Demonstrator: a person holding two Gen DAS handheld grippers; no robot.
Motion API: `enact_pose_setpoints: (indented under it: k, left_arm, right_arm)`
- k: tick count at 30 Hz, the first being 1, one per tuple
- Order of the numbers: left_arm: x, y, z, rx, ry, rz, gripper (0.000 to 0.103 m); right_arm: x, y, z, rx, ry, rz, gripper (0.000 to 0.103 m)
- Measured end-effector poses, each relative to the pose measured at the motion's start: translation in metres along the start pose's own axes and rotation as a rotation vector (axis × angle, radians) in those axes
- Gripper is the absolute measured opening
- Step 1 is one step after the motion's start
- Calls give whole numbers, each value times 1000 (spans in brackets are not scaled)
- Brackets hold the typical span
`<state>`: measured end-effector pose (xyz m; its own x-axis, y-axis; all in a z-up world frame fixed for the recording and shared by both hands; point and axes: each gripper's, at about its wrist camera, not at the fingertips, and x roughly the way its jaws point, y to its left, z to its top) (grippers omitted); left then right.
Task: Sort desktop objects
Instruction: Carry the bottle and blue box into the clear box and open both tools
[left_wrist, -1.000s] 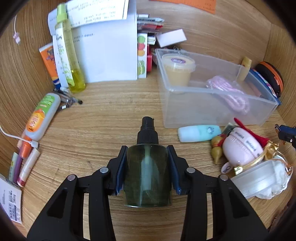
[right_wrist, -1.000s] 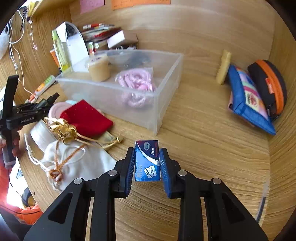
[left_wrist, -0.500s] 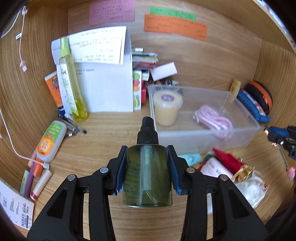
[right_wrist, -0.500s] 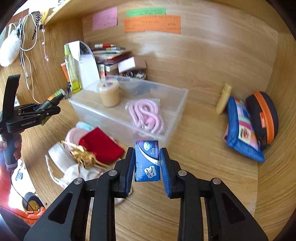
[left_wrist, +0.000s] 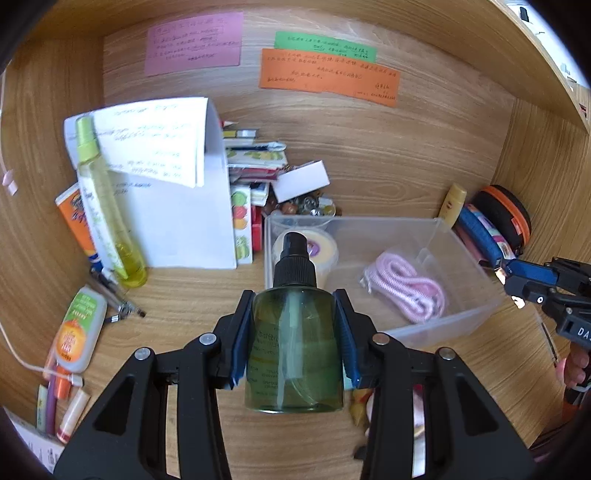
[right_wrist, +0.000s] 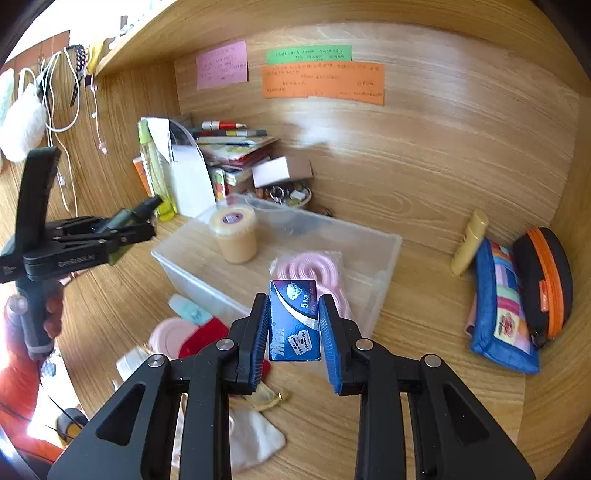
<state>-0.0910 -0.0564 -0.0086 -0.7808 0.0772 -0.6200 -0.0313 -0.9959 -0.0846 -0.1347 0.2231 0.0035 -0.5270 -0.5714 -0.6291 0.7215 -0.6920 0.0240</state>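
Fingers (left_wrist: 238, 332) round spray btl (left_wrist: 294, 347), prob. airborne

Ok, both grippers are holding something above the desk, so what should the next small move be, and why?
Probably carry the right gripper, shut on the small blue cardboard box, forward over the clear plastic bin just ahead. The bin already holds sorted things and has bare floor, and the left gripper grips its green spray bottle.

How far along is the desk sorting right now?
Done: jar and pink cord already lie in the clear bin. In hand: left gripper holds the green spray bottle, right gripper a blue box. Left: pouches and tubes on the desk.
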Motion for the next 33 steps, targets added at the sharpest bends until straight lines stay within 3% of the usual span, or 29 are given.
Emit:
enact_pose_setpoints:
  k: [14,33]
  left_arm:
    - [33,-27,28,52,29,-61,41]
    - [75,-42,21,114,103,-105,41]
  right_arm:
    - [38,-4,27,31,3,59,25]
    - [104,-3,25,42,124,92,25]
